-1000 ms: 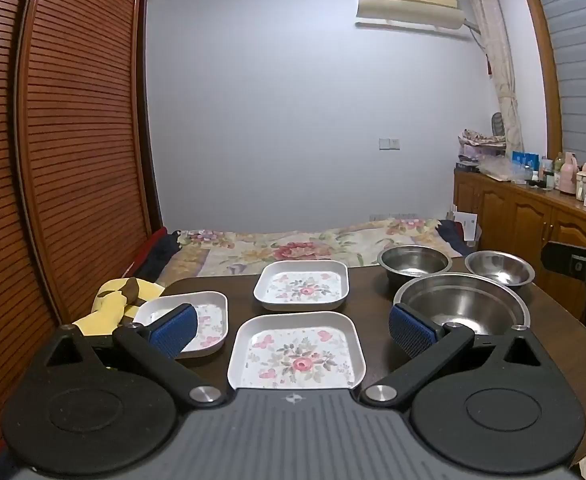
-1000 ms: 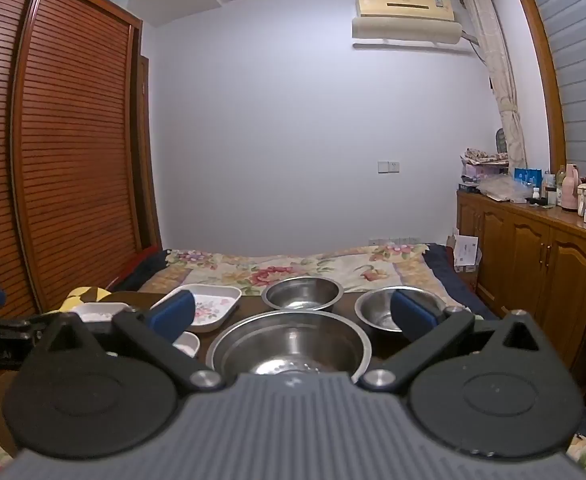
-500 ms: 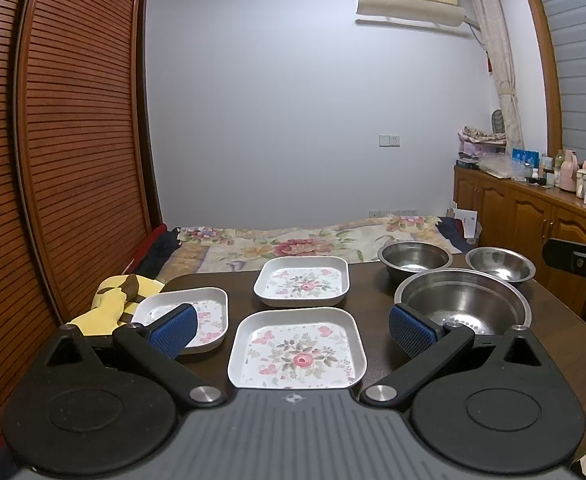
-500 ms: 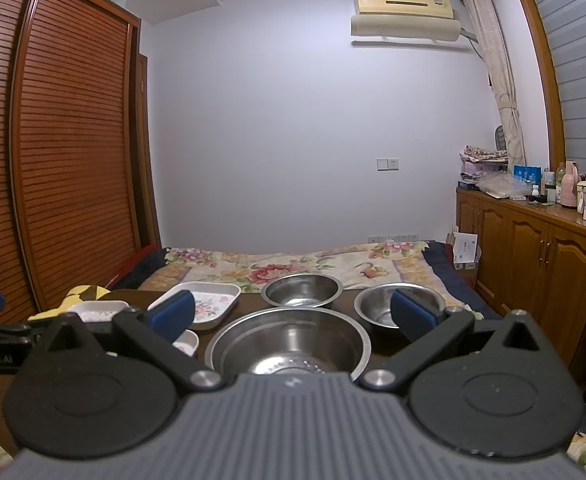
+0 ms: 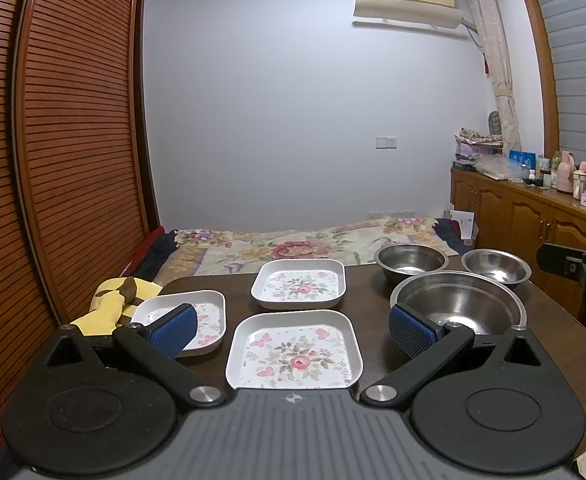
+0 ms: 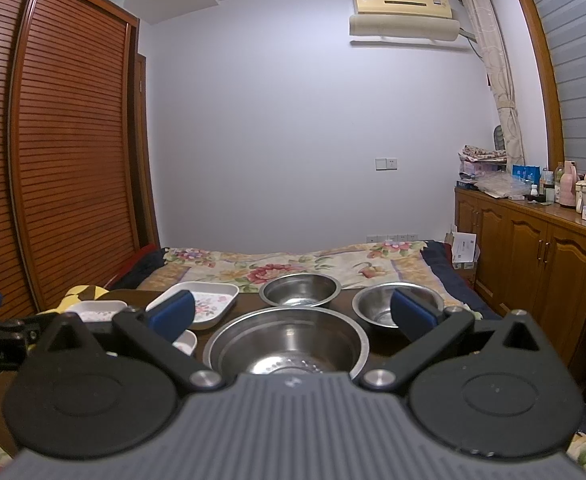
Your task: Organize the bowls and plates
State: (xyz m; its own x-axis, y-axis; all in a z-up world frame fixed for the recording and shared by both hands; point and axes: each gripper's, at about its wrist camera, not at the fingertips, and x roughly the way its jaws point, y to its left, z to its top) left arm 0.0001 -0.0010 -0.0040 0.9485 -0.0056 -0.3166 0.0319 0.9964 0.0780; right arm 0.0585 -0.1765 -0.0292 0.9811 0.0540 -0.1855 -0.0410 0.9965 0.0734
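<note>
Hovering w/ both hand-held grippers apart: left (image 5: 293, 330) over upright near plate (image 5: 294, 354), right (image 6: 291, 314) over big bowl (image 6: 287, 346).

The dark brown wooden counter (image 5: 369, 292) carries three square white floral plates (image 5: 295, 350) and three round stainless steel bowls (image 5: 459, 306).

Near edge of the white square floral plate (image 5: 294, 354) hidden behind the left gripper's grey body, front of the large round steel bowl (image 6: 289, 344) covered by the right gripper's body, small white dish (image 6: 185, 342) mostly behind a blue-padded finger (image 6: 171, 313), bottles on the wooden sideboard (image 6: 533, 236) too small to identify
</note>
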